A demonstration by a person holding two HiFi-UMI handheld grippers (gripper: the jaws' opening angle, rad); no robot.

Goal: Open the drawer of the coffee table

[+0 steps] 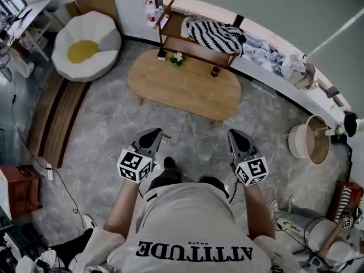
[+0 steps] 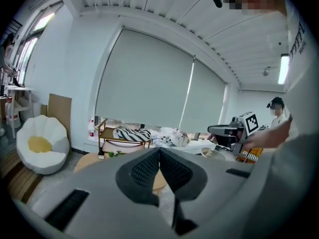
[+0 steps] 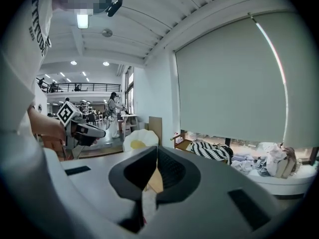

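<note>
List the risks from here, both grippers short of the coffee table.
No drawer handle shows on the coffee table, so a reach may go to the wrong side. The left gripper and right gripper are both shut and cannot take a handle yet. A hard pull could topple the small plant.

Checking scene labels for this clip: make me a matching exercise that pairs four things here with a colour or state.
Things:
1. coffee table
2. egg-shaped chair
3. striped blanket
4. left claw

Descriptions:
A. black and white
B. shut, nothing held
C. white with a yellow centre
D. oval, light wood

Pairs: 1-D, 2-C, 3-A, 4-B
</note>
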